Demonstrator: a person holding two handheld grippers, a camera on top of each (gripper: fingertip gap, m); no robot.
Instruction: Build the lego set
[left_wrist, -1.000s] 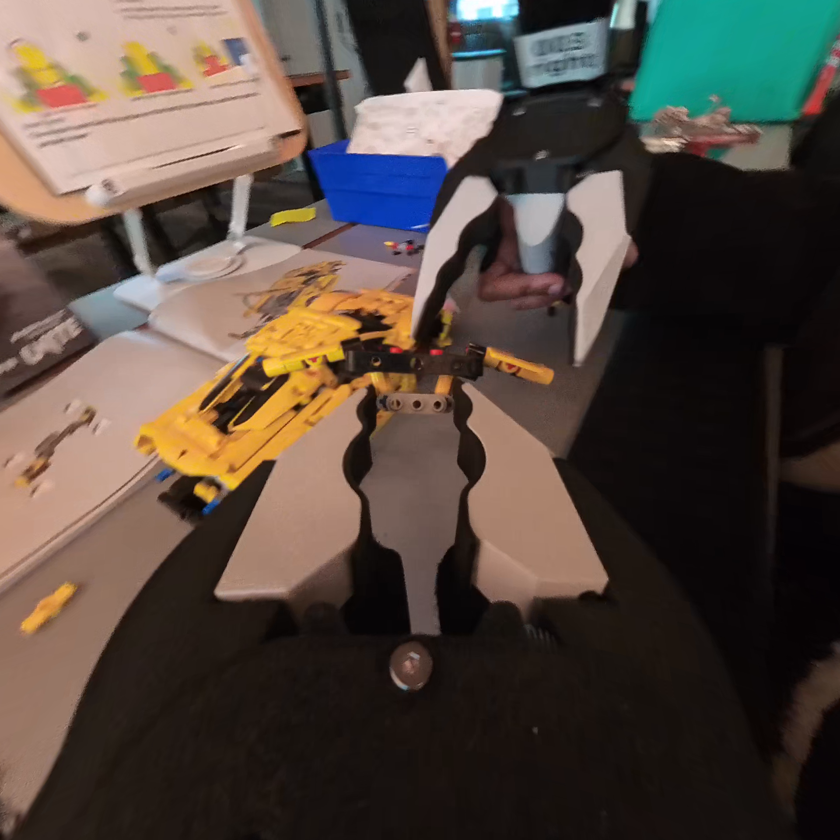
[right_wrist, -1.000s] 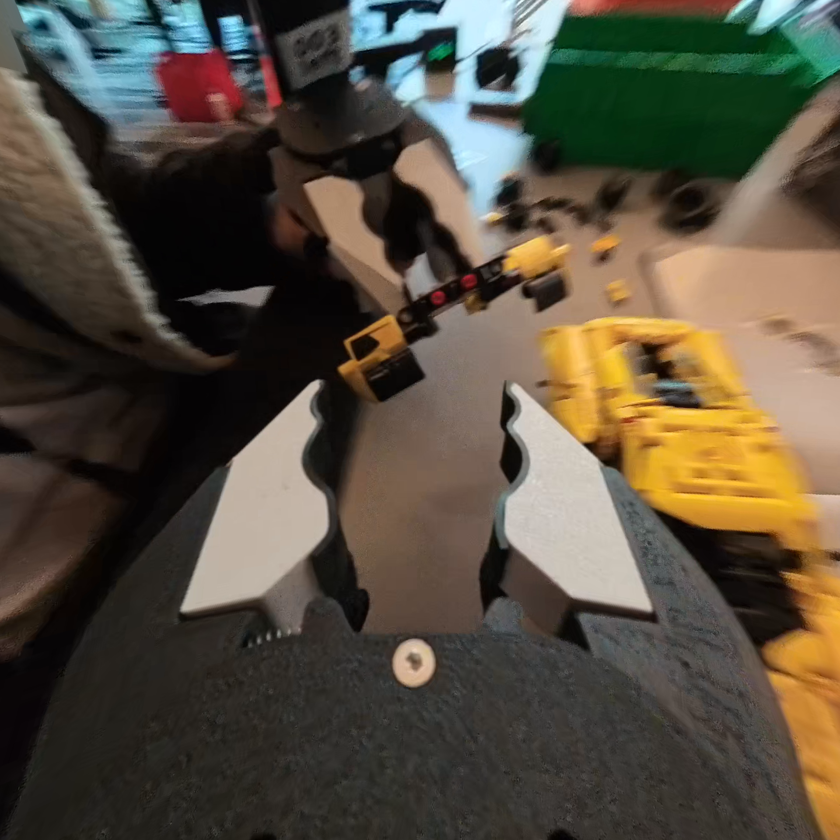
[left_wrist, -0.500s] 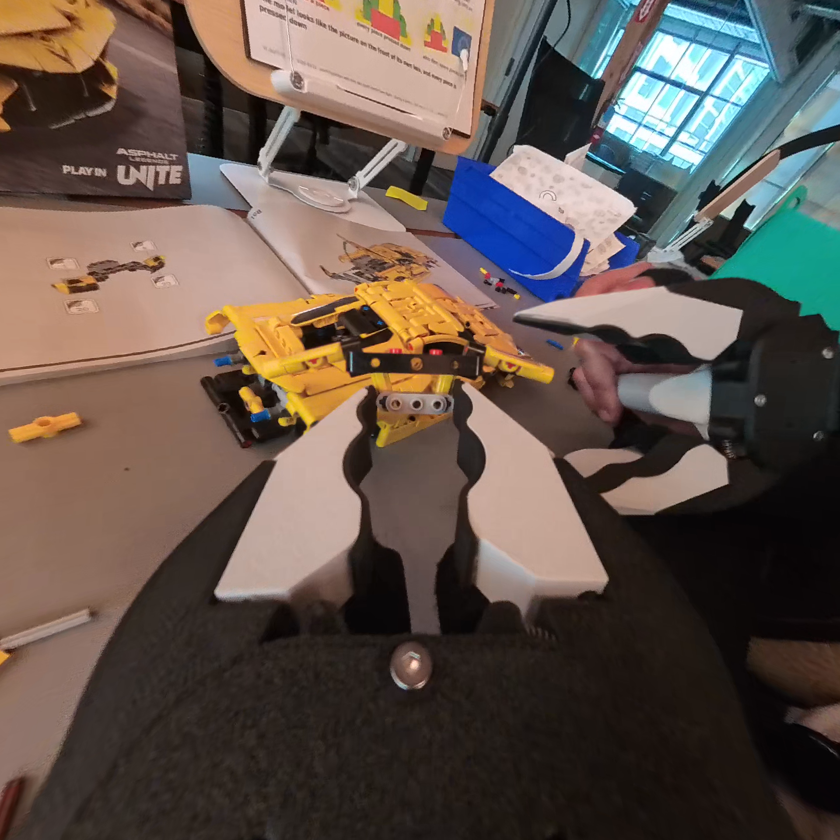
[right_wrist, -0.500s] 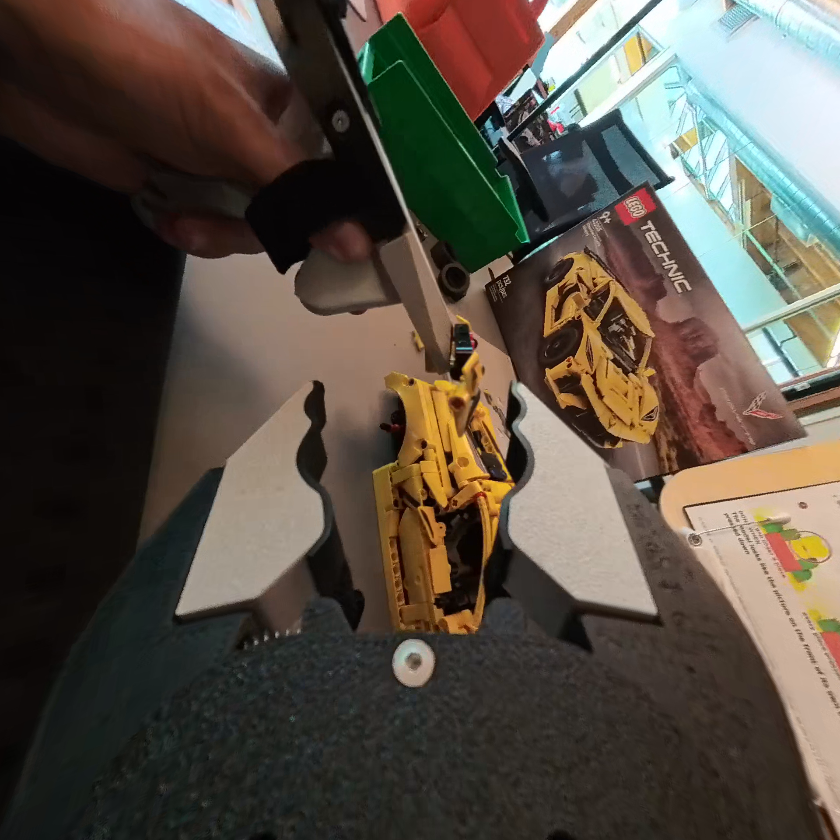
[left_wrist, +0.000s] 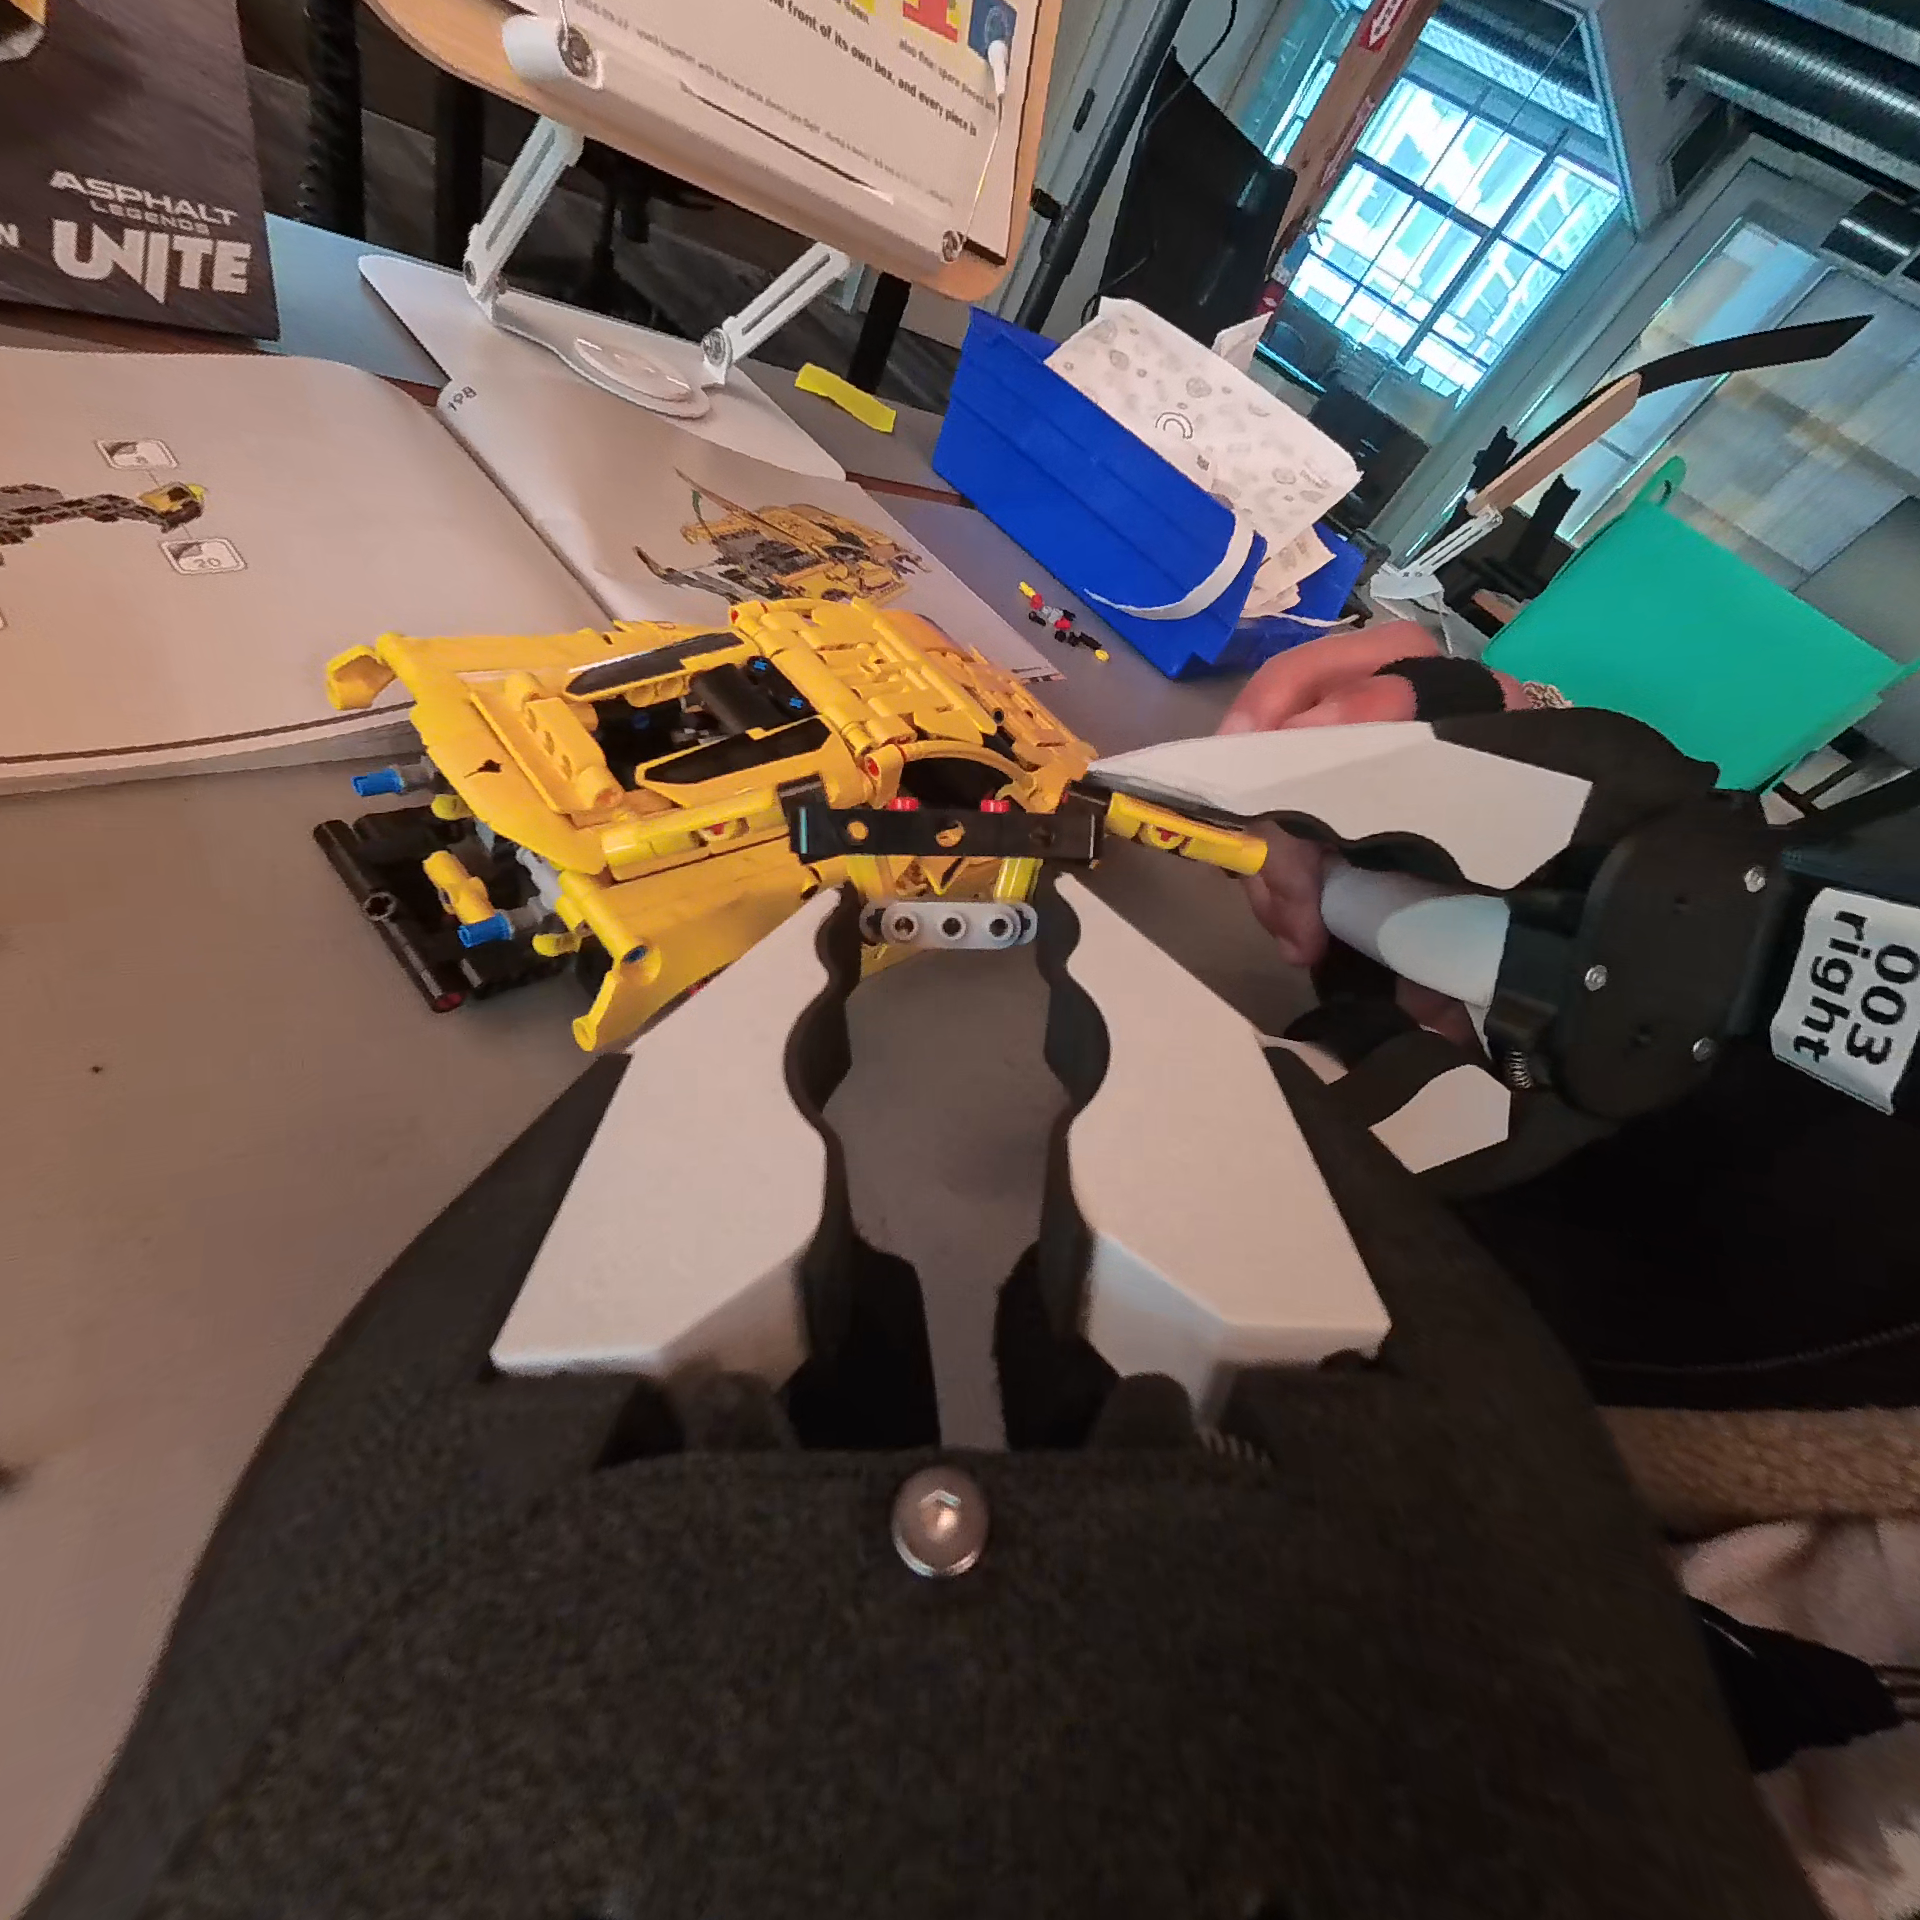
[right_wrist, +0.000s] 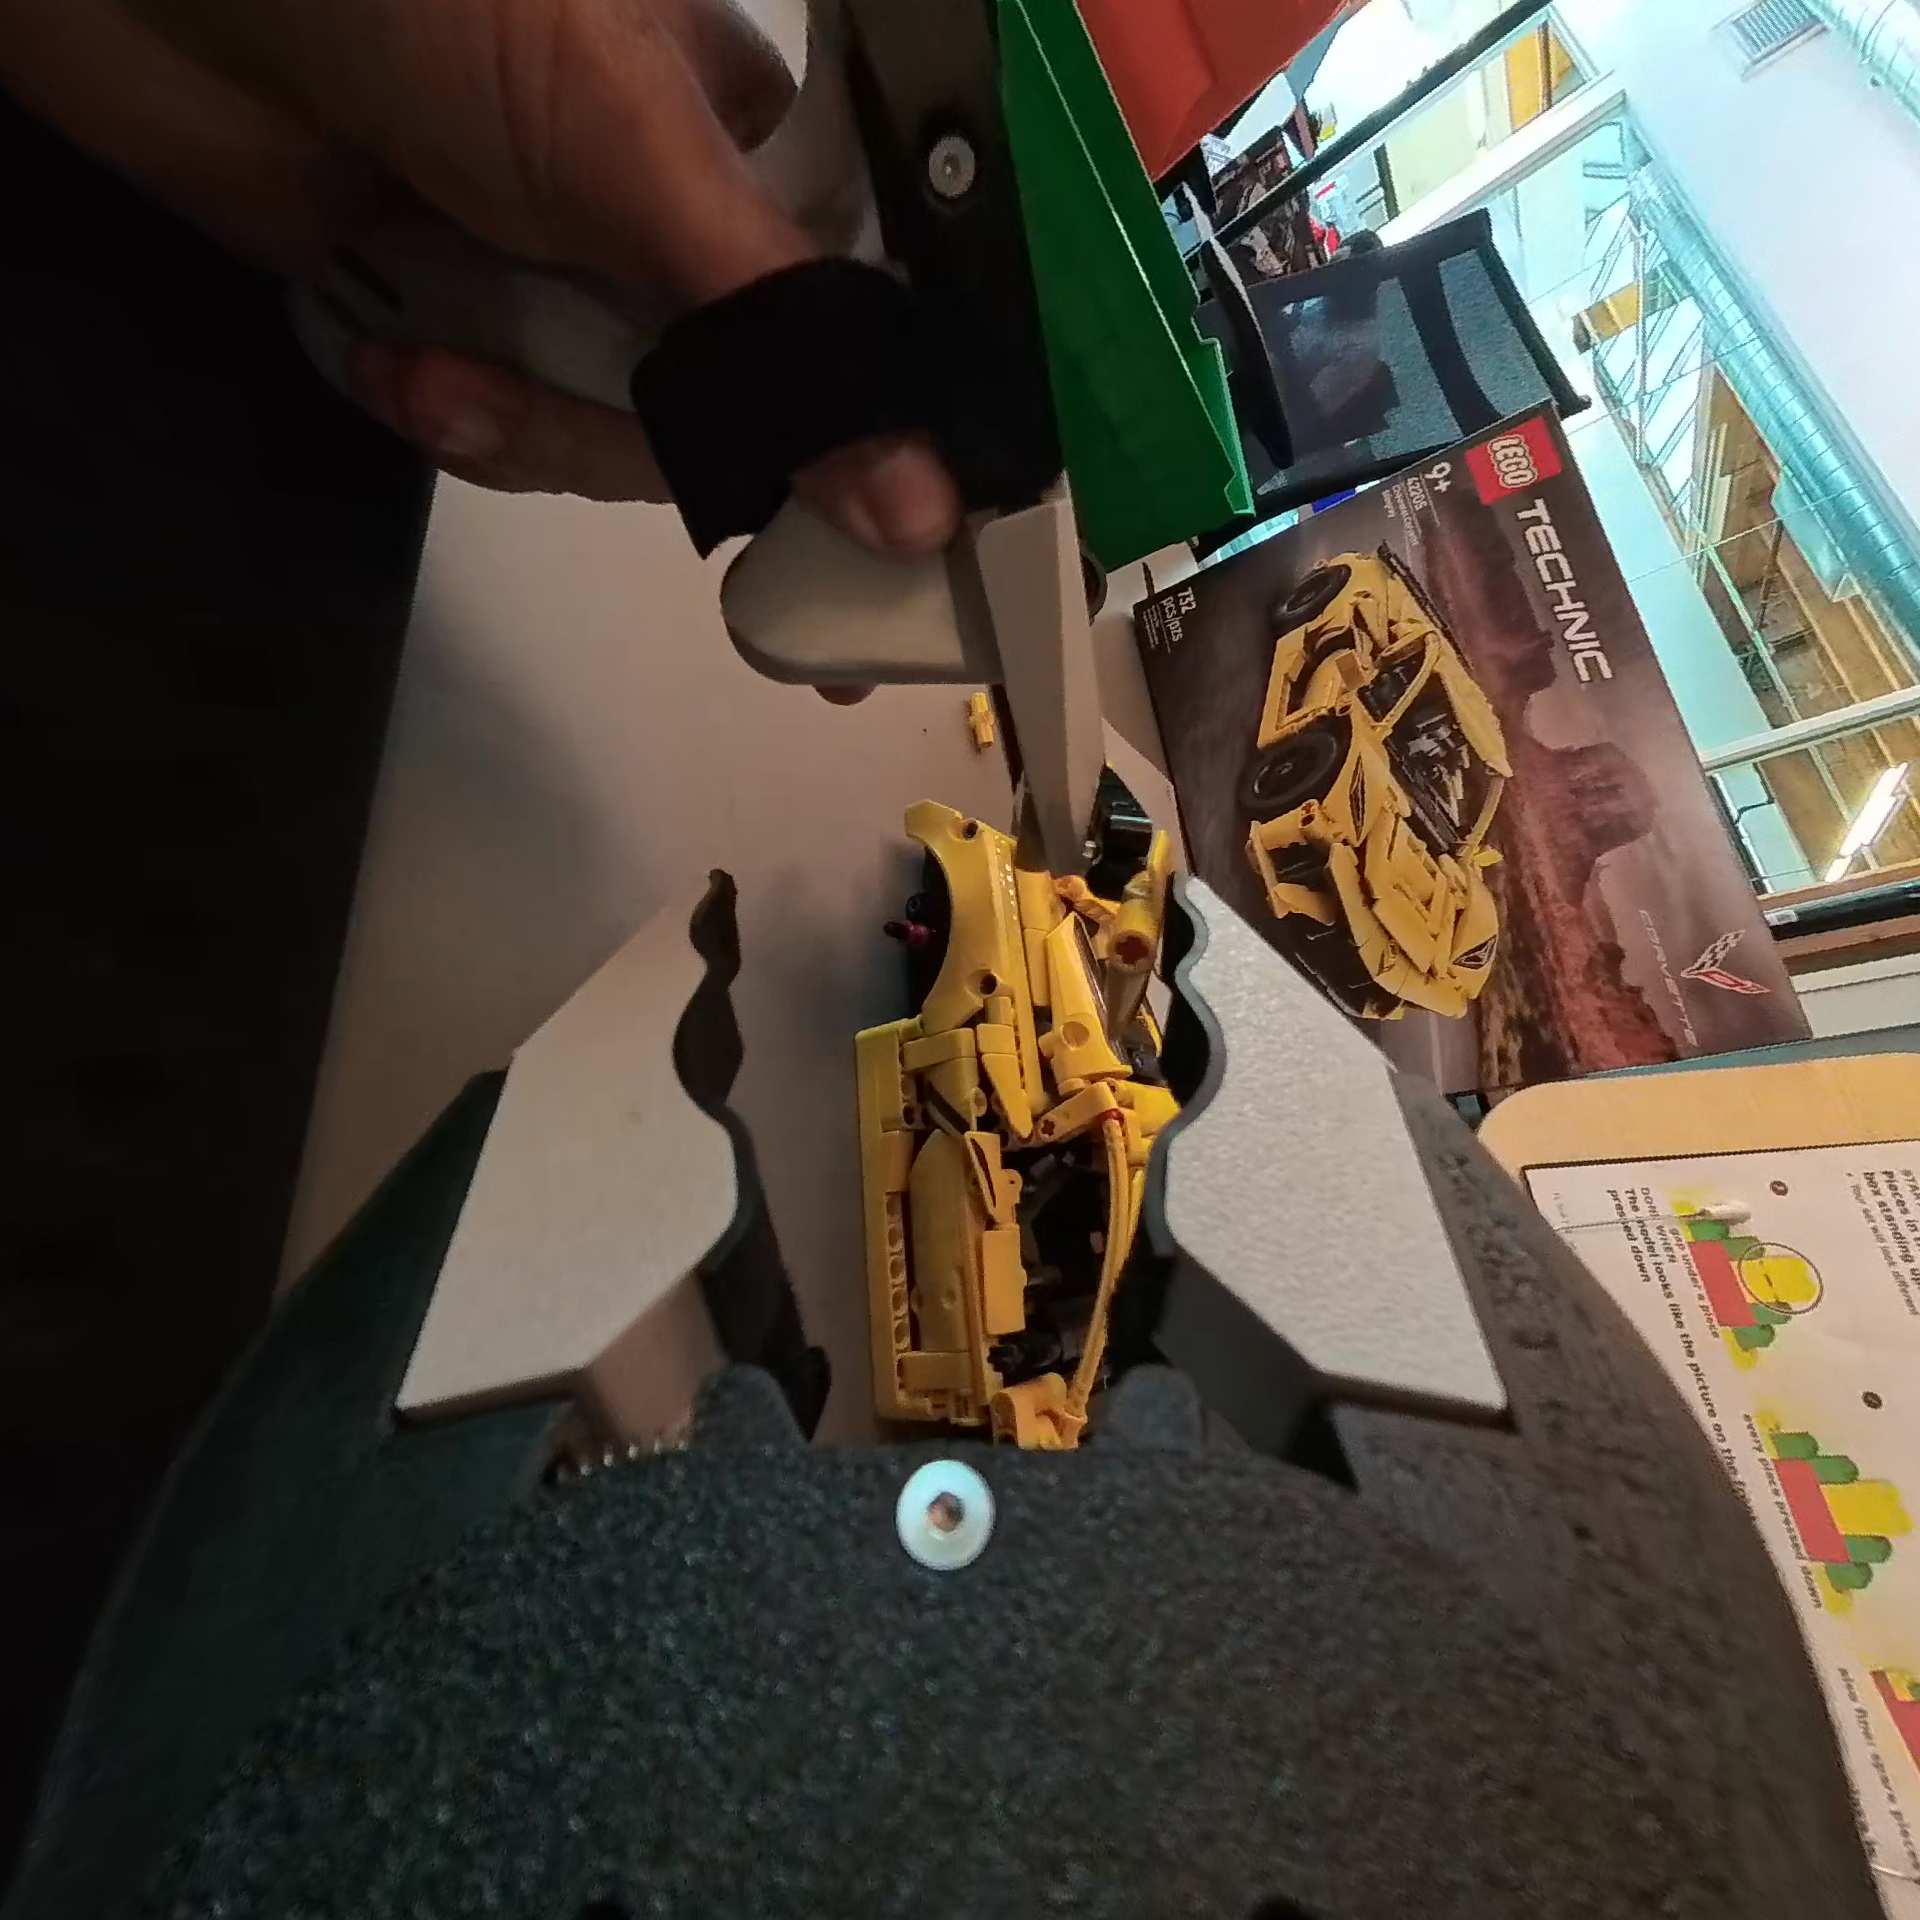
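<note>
Grey table (left_wrist: 156, 1039) w/ open booklet (left_wrist: 312, 561), blue bin (left_wrist: 1081, 520); windows behind.

Site I operate in: office-style workshop. Grey desk (left_wrist: 156, 1091), blue plastic parts bin (left_wrist: 1091, 520), black mesh office chair (right_wrist: 1382, 343), tall gridded windows (left_wrist: 1455, 208).

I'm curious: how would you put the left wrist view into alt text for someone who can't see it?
A handheld left tool pinches a small grey piece of a black-and-yellow sub-assembly beside a yellow toy car on a grey table. A second tool, open, reaches in from the right; an open instruction booklet lies behind.
</note>
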